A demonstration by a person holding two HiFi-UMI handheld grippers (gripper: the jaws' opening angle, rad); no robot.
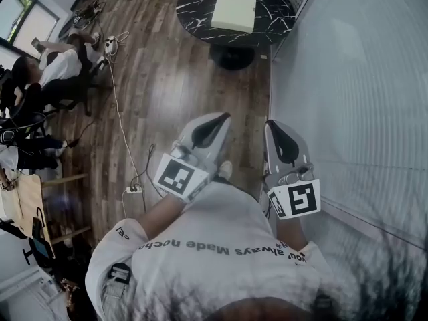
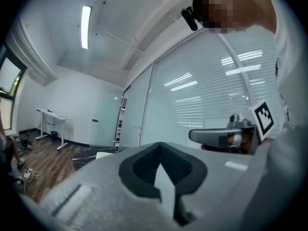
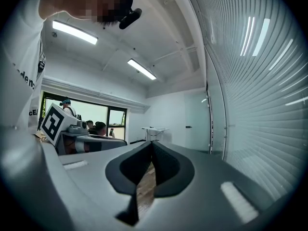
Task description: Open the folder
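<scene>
The folder (image 1: 234, 11) is a pale cream, square, flat slab that looks closed. It lies on the far round table (image 1: 197, 9), well apart from both grippers. The tabletop is black with white veins. The left gripper (image 1: 221, 119) and right gripper (image 1: 273, 127) sit side by side near the person, both closed on nothing. The floor (image 1: 160, 79) is dark wood planks with a white cable (image 1: 120, 122) trailing across it. A slatted glass wall (image 1: 354, 79) runs along the right, and people (image 1: 57, 62) sit far left.

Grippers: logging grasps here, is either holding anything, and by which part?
Nothing held. Left gripper and right gripper are shut, empty; the folder lies on the round table ahead.
</scene>
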